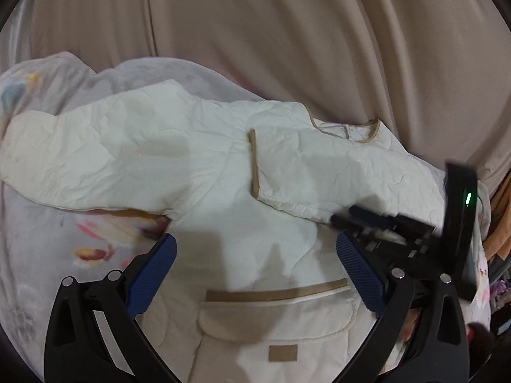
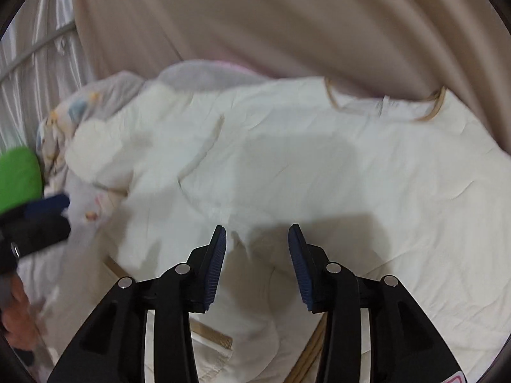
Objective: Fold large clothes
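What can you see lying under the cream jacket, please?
A grey floral blanket shows beyond the cream jacket at its left sleeve. Whatever lies beneath the jacket's body is covered.

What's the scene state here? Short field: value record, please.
garment: cream quilted jacket, tan trim, spread flat, front up
surface: floral bedding
backdrop: beige curtain
sleeve: one sleeve lies folded across the chest
pocket: flap pocket near the left gripper
left gripper: open, over the jacket's lower front, holding nothing
right gripper: open, above the jacket, no cloth between the pads
fold: only the sleeve is folded in
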Demonstrator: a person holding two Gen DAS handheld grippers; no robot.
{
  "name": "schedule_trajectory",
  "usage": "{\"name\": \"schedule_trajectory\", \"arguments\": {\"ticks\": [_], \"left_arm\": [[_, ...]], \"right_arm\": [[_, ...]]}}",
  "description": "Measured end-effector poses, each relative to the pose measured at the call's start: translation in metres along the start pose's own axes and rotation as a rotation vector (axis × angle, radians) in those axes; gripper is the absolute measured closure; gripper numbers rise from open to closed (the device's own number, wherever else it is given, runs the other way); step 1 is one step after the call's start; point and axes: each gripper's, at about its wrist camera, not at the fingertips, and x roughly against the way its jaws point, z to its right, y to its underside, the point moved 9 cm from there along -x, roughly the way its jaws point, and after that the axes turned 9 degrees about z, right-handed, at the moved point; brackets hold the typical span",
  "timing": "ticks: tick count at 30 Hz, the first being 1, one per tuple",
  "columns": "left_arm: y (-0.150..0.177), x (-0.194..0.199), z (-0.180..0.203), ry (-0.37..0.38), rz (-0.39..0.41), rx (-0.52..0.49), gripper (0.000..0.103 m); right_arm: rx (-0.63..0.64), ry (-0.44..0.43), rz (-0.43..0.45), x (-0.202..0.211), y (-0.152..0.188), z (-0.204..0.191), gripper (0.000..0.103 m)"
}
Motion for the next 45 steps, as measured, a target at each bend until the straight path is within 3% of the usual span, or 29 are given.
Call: {"name": "schedule_trajectory", "arguments": {"ticks": [4,6,8,10,12,14,15,16,17,21,24,25,28,30,31,32,33,35,37,39,42,45], "left_arm": [[0.003,-0.037,0.009,0.046,-0.081,0.035,0.005],[0.006,-0.058,0.013,0.069,-0.127,0.062,0.005],[0.010,-0.080,0.014,0.083,-0.170,0.098,0.008],[0.011,-0.097,0.017,0.108,-0.192,0.129,0.018],[0.011,-0.105,0.023,0.138,-0.197,0.143,0.051],[0.008,-0.106,0.034,0.170,-0.191,0.123,0.074],[0.003,-0.103,0.039,0.164,-0.173,0.100,0.080],[-0.003,-0.101,0.043,0.158,-0.152,0.074,0.082],[-0.012,-0.096,0.048,0.152,-0.113,0.045,0.086],[-0.032,-0.086,0.058,0.110,-0.021,-0.027,0.086],[-0.016,-0.108,0.050,0.028,-0.060,-0.081,0.086],[-0.009,-0.115,0.043,0.028,-0.085,-0.070,0.085],[0.007,-0.128,0.031,0.037,-0.111,-0.038,0.084],[0.009,-0.130,0.030,0.039,-0.094,-0.040,0.083],[0.009,-0.130,0.031,0.036,-0.092,-0.045,0.083],[0.009,-0.129,0.032,0.035,-0.090,-0.047,0.083],[0.009,-0.127,0.032,0.043,-0.090,-0.042,0.078],[0.007,-0.112,0.024,0.048,-0.091,-0.009,0.069],[0.002,-0.087,0.002,0.037,-0.068,0.026,0.064],[-0.005,-0.063,-0.024,0.019,-0.037,0.055,0.050],[-0.015,-0.026,-0.093,-0.073,0.020,0.135,0.033],[-0.019,0.001,-0.184,-0.215,0.042,0.272,0.032]], "right_arm": [[-0.008,-0.009,0.072,0.053,0.009,0.013,0.049],[-0.036,0.042,0.138,0.089,0.007,0.040,0.038],[-0.095,0.126,0.190,0.125,0.008,0.085,0.035],[-0.155,0.218,0.222,0.149,0.012,0.124,0.035],[-0.278,0.289,0.248,0.172,0.023,0.176,0.034],[-0.362,0.313,0.255,0.182,0.029,0.206,0.052],[-0.381,0.314,0.242,0.183,0.031,0.214,0.075],[-0.383,0.308,0.233,0.183,0.029,0.214,0.086],[-0.364,0.291,0.239,0.182,0.025,0.209,0.086],[-0.257,0.267,0.218,0.152,0.016,0.177,0.088],[-0.206,0.459,0.073,0.109,0.045,0.212,0.096],[-0.224,0.479,0.051,0.102,0.055,0.223,0.100],[-0.324,0.457,0.117,0.121,0.051,0.224,0.099],[-0.295,0.439,0.177,0.137,0.044,0.213,0.099],[-0.260,0.484,0.163,0.135,0.047,0.216,0.099],[-0.237,0.534,0.093,0.123,0.058,0.225,0.099],[-0.249,0.530,0.041,0.115,0.069,0.234,0.102],[-0.313,0.517,0.055,0.123,0.072,0.239,0.102],[-0.331,0.513,0.071,0.140,0.069,0.227,0.099],[-0.297,0.492,0.089,0.158,0.068,0.204,0.093],[-0.253,0.433,0.075,0.173,0.083,0.162,0.082],[-0.223,0.361,0.045,0.177,0.114,0.123,0.070]]}}
